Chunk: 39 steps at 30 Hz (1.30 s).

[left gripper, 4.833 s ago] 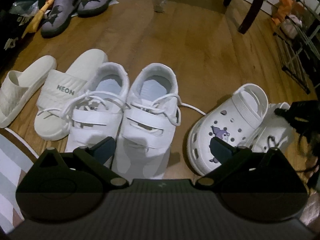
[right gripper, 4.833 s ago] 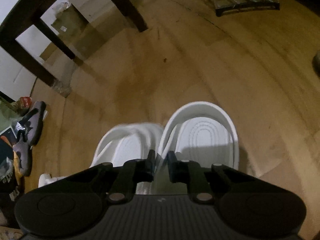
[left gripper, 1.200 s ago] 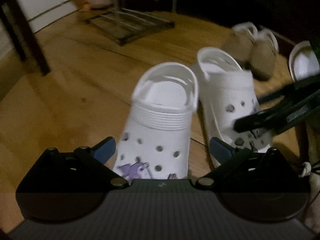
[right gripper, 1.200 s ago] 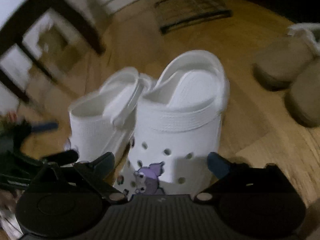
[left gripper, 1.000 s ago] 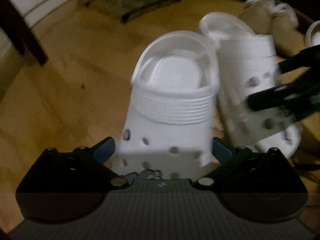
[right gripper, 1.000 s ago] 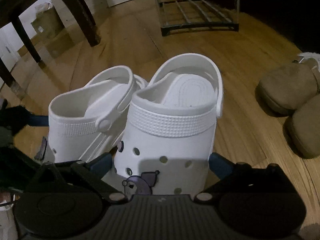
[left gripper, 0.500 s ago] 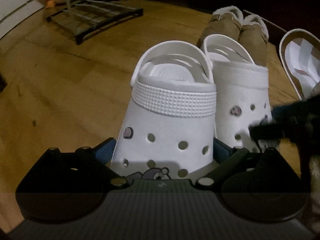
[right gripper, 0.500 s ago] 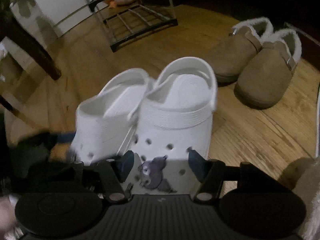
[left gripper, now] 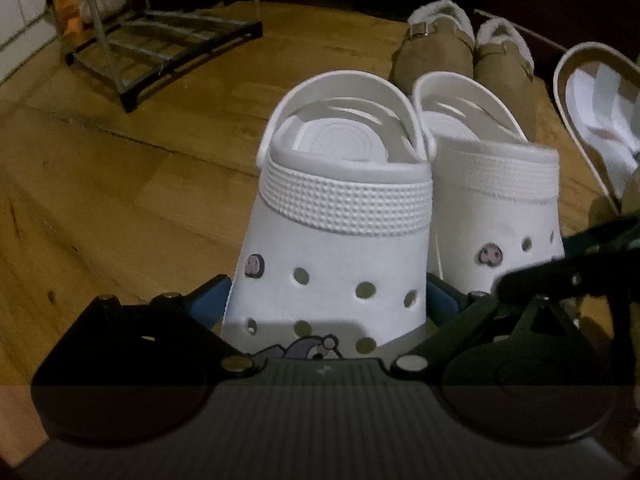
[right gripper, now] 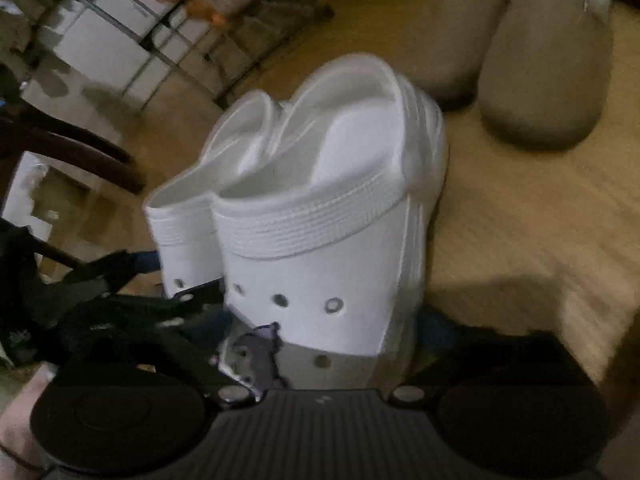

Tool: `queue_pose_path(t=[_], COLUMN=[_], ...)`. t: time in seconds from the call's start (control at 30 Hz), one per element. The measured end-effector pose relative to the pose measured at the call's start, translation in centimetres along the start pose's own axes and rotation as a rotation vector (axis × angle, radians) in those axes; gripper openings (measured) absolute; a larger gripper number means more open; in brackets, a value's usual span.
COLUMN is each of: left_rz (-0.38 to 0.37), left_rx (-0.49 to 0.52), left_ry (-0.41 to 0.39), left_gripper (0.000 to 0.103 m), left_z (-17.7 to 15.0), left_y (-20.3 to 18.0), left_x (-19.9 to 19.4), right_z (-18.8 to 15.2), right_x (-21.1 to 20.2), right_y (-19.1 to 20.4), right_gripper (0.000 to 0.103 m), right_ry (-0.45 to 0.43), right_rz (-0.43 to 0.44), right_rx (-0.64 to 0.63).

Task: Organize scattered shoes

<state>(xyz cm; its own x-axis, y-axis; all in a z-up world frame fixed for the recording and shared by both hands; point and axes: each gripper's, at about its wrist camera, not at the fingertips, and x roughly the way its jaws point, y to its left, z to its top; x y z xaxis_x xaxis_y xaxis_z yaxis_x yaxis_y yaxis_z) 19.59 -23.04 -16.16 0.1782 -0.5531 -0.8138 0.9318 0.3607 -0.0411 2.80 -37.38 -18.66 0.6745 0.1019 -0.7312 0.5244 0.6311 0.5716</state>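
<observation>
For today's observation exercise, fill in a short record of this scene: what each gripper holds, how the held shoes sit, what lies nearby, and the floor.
left gripper: shut on left white clog, jaws on its toe sides
right gripper: shut on right white clog
clog arrangement: side by side, heels pointing away
nearby shoes: tan fur-lined clogs beyond the pair
other items: metal rack
floor: wooden floor

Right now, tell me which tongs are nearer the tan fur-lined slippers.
Right. The right tongs grip the white clog directly in front of the slippers; the left tongs hold the other clog, offset to the side.
</observation>
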Motion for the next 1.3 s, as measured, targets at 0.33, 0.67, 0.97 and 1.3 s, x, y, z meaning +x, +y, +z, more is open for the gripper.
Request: queue_pose_path(t=[0.33,0.67,0.97,1.3], left_rz=[-0.077,-0.006,0.236,0.546], left_rx=[0.090,0.085,-0.296,-0.759], left_ry=[0.007,0.016,0.040,0.169], left_gripper=[0.100,0.102,0.103,0.103], left_z=[1.6,3.3,-1.8,-22.0], left_y=[-1.3,-3.0,-2.0,-1.4], left_x=[0.3,3.1,-8.2,-30.3], right_z=[-5.0,-4.6,-2.4,-8.0], right_x=[-3.5,-2.3,-4.7,-7.9], right_y=[4.5,2.1,2.4,12.7], right_gripper=[0.092,0.099,0.094,0.094], right_ry=[-0.099,-0.119,-0.013,0.237], right_rz=[-0.206,-0.209,-0.126,0.112], right_rx=[0.019,0.184,0.083,-0.323])
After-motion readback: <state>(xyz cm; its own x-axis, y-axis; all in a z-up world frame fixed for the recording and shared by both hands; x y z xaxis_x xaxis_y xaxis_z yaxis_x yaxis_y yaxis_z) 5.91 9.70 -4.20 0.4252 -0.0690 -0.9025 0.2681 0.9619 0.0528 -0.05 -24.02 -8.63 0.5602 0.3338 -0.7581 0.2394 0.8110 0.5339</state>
